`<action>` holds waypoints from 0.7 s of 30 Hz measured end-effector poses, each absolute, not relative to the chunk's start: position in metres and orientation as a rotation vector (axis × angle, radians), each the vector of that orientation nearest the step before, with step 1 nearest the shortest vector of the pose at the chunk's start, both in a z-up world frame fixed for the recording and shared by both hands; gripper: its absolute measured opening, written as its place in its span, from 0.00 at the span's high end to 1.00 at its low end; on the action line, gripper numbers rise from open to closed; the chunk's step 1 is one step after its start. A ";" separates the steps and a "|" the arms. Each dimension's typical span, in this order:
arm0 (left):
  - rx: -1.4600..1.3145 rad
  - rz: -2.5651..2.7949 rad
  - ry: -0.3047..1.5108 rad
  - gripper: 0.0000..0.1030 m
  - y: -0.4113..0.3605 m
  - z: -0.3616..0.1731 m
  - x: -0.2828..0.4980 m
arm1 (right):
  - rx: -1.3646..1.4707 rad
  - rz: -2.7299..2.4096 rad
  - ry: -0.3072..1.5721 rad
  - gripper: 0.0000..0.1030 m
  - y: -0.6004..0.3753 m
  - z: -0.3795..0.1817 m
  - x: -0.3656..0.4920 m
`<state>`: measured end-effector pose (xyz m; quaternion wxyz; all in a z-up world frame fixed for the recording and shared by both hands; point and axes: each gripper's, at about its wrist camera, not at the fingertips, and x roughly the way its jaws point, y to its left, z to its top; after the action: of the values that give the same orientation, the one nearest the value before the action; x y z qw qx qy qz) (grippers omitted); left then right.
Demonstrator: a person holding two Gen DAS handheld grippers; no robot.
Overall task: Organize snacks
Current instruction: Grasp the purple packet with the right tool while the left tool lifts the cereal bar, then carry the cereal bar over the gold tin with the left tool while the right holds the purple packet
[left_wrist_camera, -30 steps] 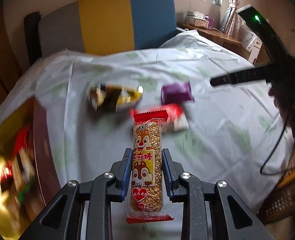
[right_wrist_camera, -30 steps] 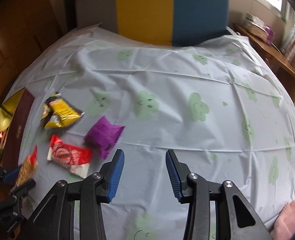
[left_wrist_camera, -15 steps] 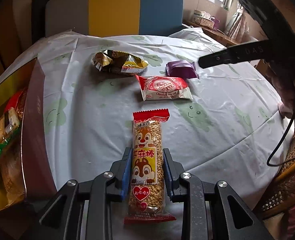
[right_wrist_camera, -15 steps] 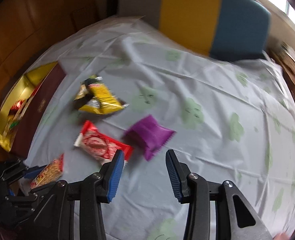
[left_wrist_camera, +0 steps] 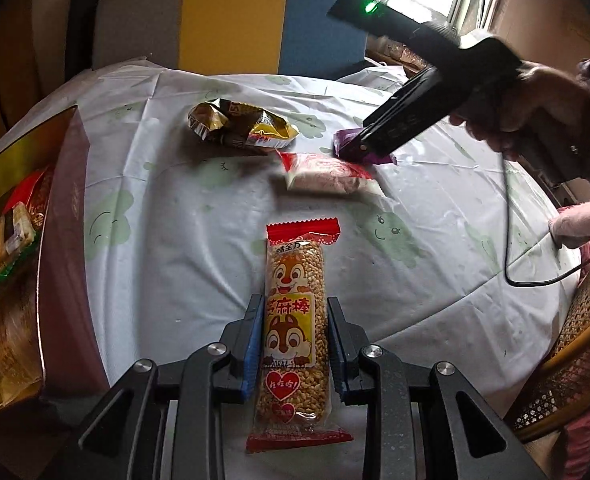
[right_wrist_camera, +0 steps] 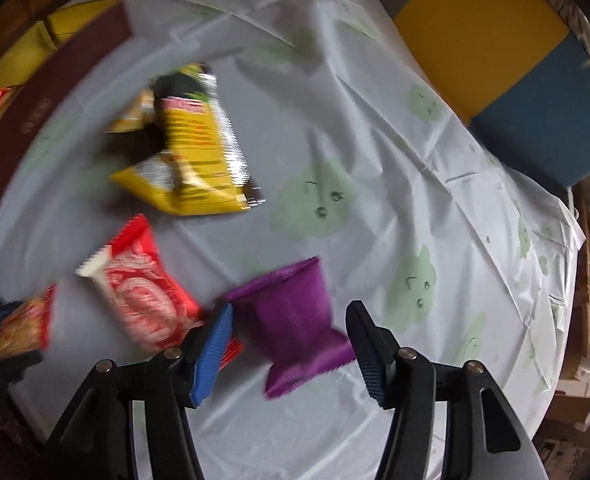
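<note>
My left gripper is shut on a long rice-puff bar with a squirrel picture, held above the table's near edge. It also shows at the left edge of the right wrist view. My right gripper is open, its jaws on either side of a purple packet that lies on the cloth. In the left wrist view the right gripper reaches down onto the purple packet. A red-and-white packet and a yellow-and-black bag lie to its left.
A maroon box with a gold inside holds several snacks at the table's left edge. A round table has a pale cloth with green smiley flowers. A grey, yellow and blue chair back stands behind. A wicker chair stands at right.
My right gripper has swung left and down until its open jaws straddle the purple packet. My left gripper still holds the squirrel bar and has drawn slightly back from the other snacks.
</note>
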<state>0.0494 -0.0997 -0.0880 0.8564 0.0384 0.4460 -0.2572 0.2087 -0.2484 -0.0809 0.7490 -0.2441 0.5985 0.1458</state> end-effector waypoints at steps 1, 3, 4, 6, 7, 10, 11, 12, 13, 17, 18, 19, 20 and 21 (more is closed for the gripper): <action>0.080 -0.541 0.937 0.71 -0.100 -0.088 0.050 | -0.521 0.300 1.308 0.58 -0.250 -0.083 0.210; 0.078 -0.542 0.936 0.71 -0.099 -0.088 0.050 | -0.478 0.284 1.295 0.60 -0.254 -0.083 0.208; 0.076 -0.542 0.935 0.71 -0.099 -0.088 0.050 | -0.473 0.280 1.284 0.61 -0.256 -0.082 0.205; 0.078 -0.541 0.931 0.71 -0.099 -0.089 0.049 | -0.442 0.245 1.272 0.61 -0.265 -0.080 0.195; 0.080 -0.541 0.929 0.71 -0.099 -0.089 0.048 | -0.427 0.229 1.272 0.61 -0.269 -0.079 0.189; 0.083 -0.538 0.924 0.71 -0.100 -0.089 0.047 | -0.317 0.184 1.292 0.61 -0.287 -0.076 0.168; 0.084 -0.537 0.922 0.71 -0.099 -0.089 0.047 | -0.254 0.182 1.306 0.61 -0.292 -0.075 0.158; 0.084 -0.536 0.920 0.71 -0.099 -0.089 0.046 | -0.228 0.188 1.311 0.61 -0.294 -0.075 0.151; 0.084 -0.536 0.919 0.71 -0.099 -0.089 0.046 | -0.197 0.198 1.315 0.61 -0.295 -0.076 0.138; 0.103 -0.530 0.918 0.71 -0.101 -0.088 0.044 | -0.176 0.213 1.302 0.60 -0.293 -0.088 0.108; 0.104 -0.529 0.920 0.71 -0.101 -0.088 0.044 | -0.159 0.211 1.289 0.60 -0.295 -0.088 0.106; 0.104 -0.528 0.922 0.72 -0.102 -0.088 0.045 | -0.138 0.214 1.291 0.60 -0.298 -0.089 0.105; 0.105 -0.527 0.923 0.72 -0.102 -0.087 0.045 | -0.122 0.220 1.297 0.60 -0.301 -0.090 0.104; 0.110 -0.523 0.922 0.72 -0.103 -0.087 0.045 | -0.115 0.224 1.298 0.59 -0.304 -0.091 0.101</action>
<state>0.0448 -0.1031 -0.0868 0.8613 0.0525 0.4396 -0.2495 0.1007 -0.3039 -0.0913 0.7894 -0.0534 0.6026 0.1038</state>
